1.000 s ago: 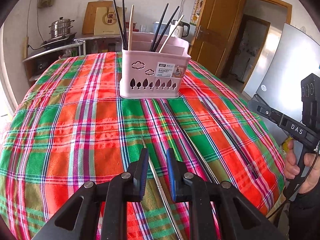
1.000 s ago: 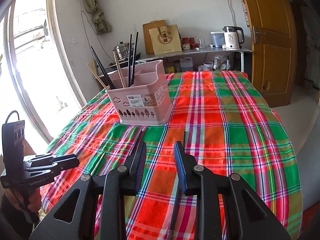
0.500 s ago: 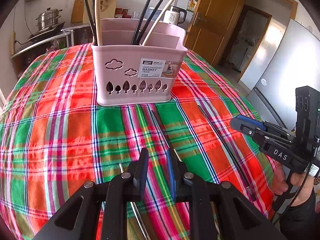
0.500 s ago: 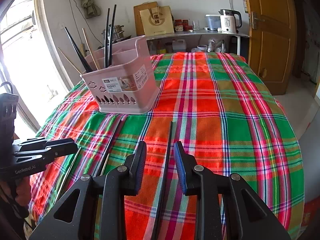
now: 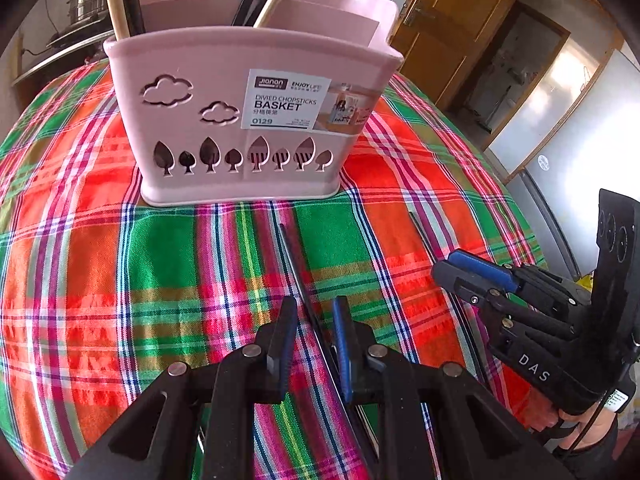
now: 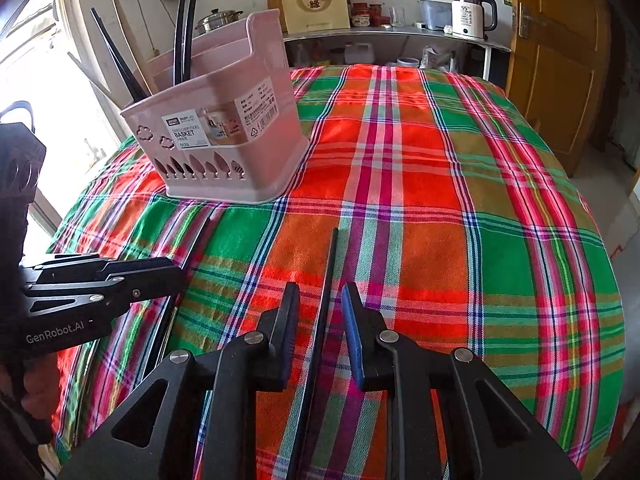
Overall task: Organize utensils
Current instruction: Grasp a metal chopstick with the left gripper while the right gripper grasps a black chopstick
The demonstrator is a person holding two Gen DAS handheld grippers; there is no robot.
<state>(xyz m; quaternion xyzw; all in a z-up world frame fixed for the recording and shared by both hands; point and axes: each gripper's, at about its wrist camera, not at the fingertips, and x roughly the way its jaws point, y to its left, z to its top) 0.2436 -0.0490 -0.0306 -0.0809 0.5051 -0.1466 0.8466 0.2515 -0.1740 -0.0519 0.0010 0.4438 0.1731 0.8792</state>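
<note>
Two grippers are working at once, and both are set to close on thin sticks lying flat on cloth, which is where trouble could start. The left gripper has its jaws parted a modest way and holds nothing; a dark chopstick lies on the plaid tablecloth and runs between the jaws, a little nearer the blue pad on the right. The right gripper stands likewise, jaws apart and gripping nothing, with another black chopstick running up the gap between them. Whether either set of tips touches the cloth I cannot tell. If the pads shut too high, I judge the stick may roll out sideways; if too low, they could pinch the cloth and drag it, shifting the pink basket that stands just beyond the stick ends. A grip far toward one end would likely let the stick swing and droop, making it awkward to drop upright among the chopsticks already standing in the basket. More loose sticks lie near the left gripper in the right wrist view, and the two tools are near enough each other that lifting together risks a knock or a nudge to a neighbouring stick.
</note>
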